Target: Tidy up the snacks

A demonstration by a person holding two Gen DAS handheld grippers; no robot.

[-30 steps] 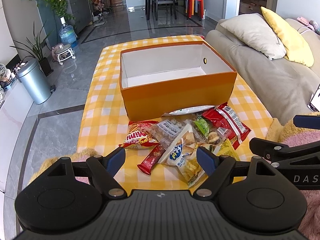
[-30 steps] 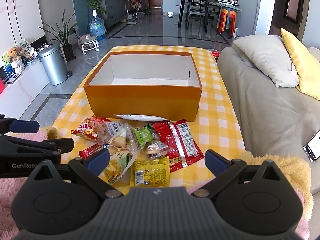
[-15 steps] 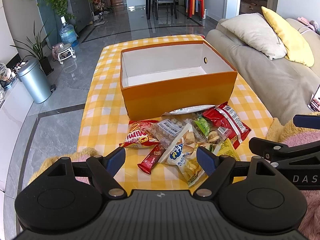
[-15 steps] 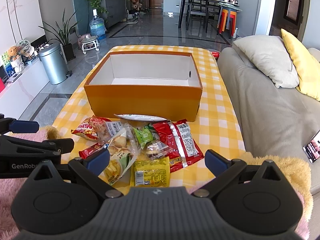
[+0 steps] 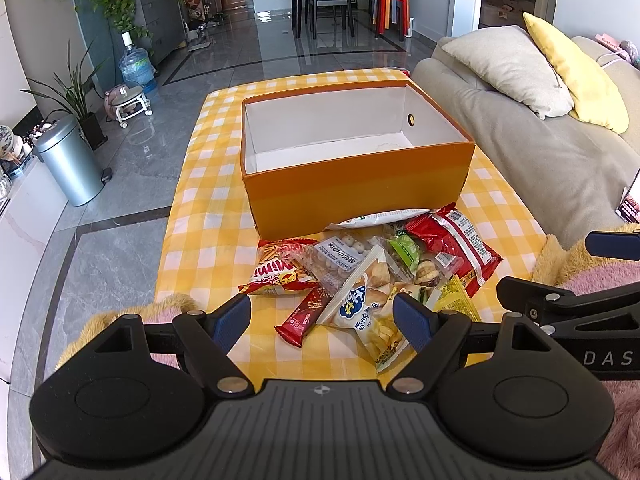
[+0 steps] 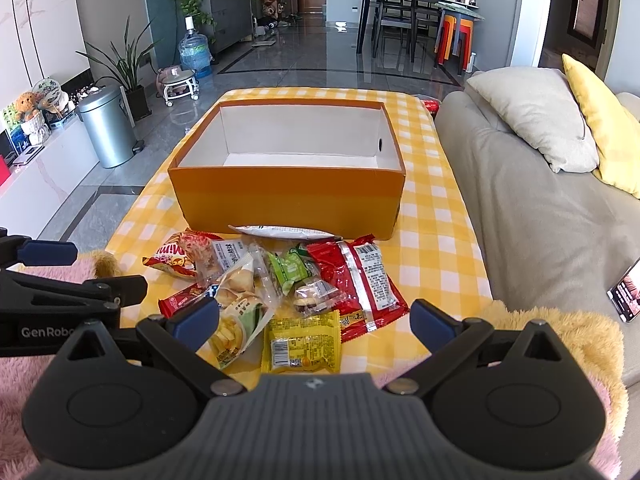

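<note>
An empty orange box [image 5: 360,192] [image 6: 288,200] with a white inside stands on the yellow checked table. Several snack packets lie piled in front of it: a red Mimi bag [image 5: 276,276] [image 6: 172,254], a big red packet [image 5: 456,244] [image 6: 364,280], a yellow packet [image 6: 302,344], a chip bag [image 5: 368,312] [image 6: 236,312], a small red bar [image 5: 306,314]. My left gripper [image 5: 322,316] hangs open just short of the pile, nothing between its fingers. My right gripper [image 6: 316,318] is open too, above the yellow packet's near side.
A grey sofa [image 6: 540,208] with a beige and a yellow cushion runs along the table's right side, a phone [image 6: 626,292] lying on it. A metal bin [image 5: 70,162] stands on the floor at left. Pink and yellow fluffy fabric [image 6: 552,328] lies under both grippers.
</note>
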